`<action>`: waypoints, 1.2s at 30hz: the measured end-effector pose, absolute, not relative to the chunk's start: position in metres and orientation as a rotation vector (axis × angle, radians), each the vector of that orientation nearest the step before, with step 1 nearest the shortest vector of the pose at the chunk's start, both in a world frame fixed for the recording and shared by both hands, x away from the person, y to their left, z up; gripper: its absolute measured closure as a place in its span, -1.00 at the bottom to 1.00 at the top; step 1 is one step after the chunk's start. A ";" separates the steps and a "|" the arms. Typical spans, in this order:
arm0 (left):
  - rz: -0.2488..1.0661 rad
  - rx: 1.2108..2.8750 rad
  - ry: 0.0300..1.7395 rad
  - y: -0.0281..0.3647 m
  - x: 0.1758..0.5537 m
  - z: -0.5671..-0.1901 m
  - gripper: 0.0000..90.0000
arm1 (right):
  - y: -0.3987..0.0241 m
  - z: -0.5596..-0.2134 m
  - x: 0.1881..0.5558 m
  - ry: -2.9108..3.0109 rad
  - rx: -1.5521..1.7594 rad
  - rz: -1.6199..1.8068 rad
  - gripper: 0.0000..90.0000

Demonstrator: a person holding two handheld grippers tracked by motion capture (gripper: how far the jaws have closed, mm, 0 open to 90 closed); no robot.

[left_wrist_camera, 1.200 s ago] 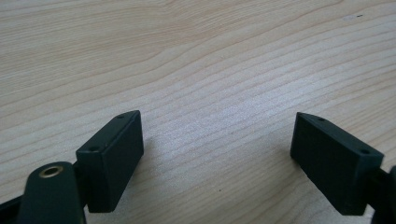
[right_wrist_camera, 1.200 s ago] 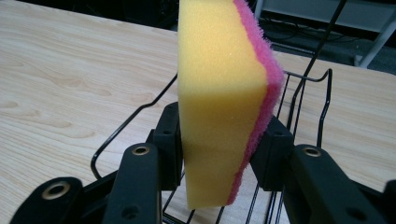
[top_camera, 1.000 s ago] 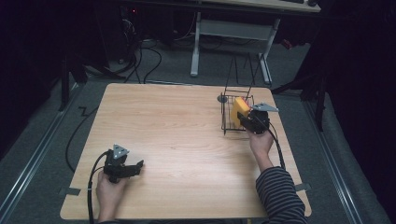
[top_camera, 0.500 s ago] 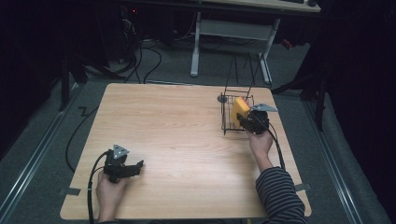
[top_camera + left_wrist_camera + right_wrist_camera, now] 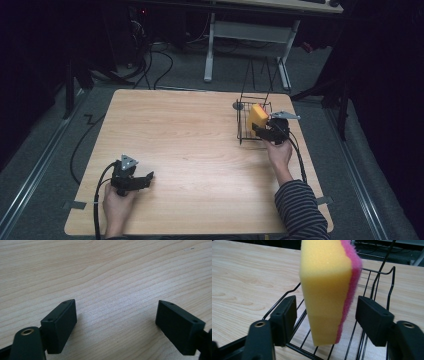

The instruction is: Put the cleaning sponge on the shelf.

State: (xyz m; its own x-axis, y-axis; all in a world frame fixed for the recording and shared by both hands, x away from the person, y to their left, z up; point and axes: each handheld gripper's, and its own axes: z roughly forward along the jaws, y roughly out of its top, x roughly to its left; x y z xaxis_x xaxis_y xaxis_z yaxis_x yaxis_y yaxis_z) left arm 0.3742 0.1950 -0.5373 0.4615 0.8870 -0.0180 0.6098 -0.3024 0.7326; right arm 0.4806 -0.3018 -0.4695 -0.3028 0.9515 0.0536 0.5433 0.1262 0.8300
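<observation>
Wooden table (image 5: 200, 150), light grain, sitting on a grey floor with dark cables trailing at twelve o'clock beyond it. Black wire basket (image 5: 252, 125) standing toward the two o'clock part of the tabletop, a small dark round disc (image 5: 238, 106) lying just beside its far left corner. Sponge (image 5: 257, 117), yellow foam with a pink scouring face, standing upright on edge inside the basket; in the right gripper view the sponge (image 5: 325, 292) is rising between the two jaws, pink face turned toward three o'clock. Right gripper (image 5: 265, 132), held by a hand in a striped sleeve, reaching into the basket from its five o'clock side, jaws spread with a gap showing on each side of the sponge, neither pad pressing it. Left gripper (image 5: 142, 179), held by the other hand, resting low at the seven o'clock part of the table, well apart from the basket, pointing toward three o'clock; in the left gripper view its jaws are standing wide apart over bare wood (image 5: 112, 277), pinching nothing
</observation>
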 end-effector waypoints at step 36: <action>0.516 2.024 1.244 0.195 0.374 -0.537 -0.60 | -0.316 -0.430 0.442 1.901 1.357 1.176 -0.45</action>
State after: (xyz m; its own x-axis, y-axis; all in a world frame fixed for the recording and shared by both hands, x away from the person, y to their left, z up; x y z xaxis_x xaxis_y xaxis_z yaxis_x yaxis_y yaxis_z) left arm 0.3742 0.1953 -0.5374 0.4606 0.8873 -0.0226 0.6104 -0.2981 0.7338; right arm 0.4419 -0.3155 -0.4302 -0.3626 0.9293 0.0698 0.4773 0.1208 0.8704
